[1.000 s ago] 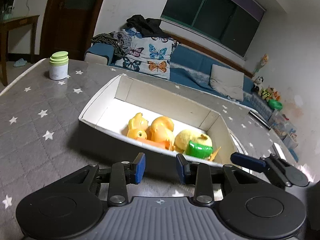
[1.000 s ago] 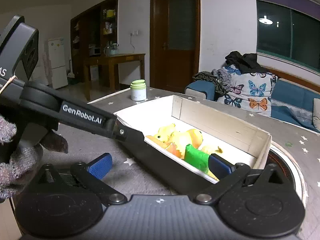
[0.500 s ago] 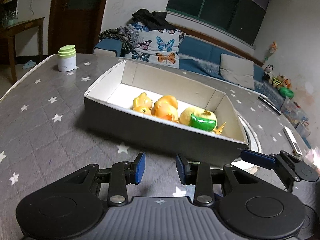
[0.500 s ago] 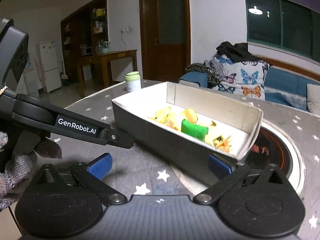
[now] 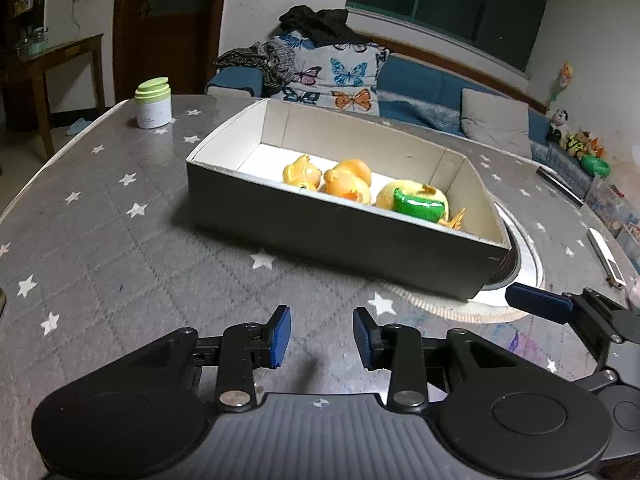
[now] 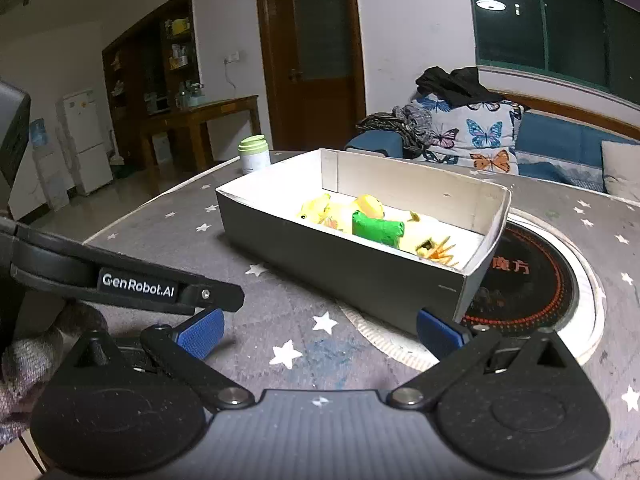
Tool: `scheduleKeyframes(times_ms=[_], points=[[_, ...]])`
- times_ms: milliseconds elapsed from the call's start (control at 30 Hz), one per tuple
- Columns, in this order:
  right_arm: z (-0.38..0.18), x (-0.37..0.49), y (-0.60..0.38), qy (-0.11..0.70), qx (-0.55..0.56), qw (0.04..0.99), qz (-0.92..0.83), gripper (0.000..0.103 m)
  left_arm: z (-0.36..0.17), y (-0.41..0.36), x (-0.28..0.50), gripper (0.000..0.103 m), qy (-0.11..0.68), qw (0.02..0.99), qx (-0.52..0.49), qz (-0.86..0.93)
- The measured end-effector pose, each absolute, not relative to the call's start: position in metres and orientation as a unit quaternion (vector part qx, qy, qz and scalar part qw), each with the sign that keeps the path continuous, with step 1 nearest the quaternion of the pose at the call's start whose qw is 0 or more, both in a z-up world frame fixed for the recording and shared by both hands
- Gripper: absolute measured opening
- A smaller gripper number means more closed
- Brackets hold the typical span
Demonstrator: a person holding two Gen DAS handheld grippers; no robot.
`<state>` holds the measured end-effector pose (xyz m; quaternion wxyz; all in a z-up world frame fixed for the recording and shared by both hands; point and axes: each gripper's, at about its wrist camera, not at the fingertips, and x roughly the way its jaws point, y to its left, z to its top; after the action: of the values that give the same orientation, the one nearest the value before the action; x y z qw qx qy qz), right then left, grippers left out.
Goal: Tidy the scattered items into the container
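Container lies lengthwise left-to-right, open top up, toys inside.

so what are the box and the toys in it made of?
Box: looks like cardboard, matte grey outside, white inside; thin walls with folded corner flaps. Toys: probably plastic or rubber, glossy yellow-orange with highlights. Green piece: shiny, likely plastic too.

Toys in box, box on table; jar behind-left.
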<state>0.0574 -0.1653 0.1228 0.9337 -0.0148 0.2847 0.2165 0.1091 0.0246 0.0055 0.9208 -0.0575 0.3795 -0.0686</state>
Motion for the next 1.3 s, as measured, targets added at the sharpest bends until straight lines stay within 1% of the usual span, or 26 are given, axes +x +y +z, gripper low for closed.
scheduleKeyframes(times_ms=[667, 1300], points=[[0.115, 0.048, -0.165, 0.310, -0.003, 0.928, 0.206, 0.103, -0.004, 0.017, 0.095, 0.037, 0.386, 0.921, -0.034, -0.031], [0.117, 0.040, -0.160, 0.309, -0.013, 0.929, 0.205, 0.103, -0.004, 0.017, 0.086, 0.037, 0.385, 0.922, -0.022, -0.020]])
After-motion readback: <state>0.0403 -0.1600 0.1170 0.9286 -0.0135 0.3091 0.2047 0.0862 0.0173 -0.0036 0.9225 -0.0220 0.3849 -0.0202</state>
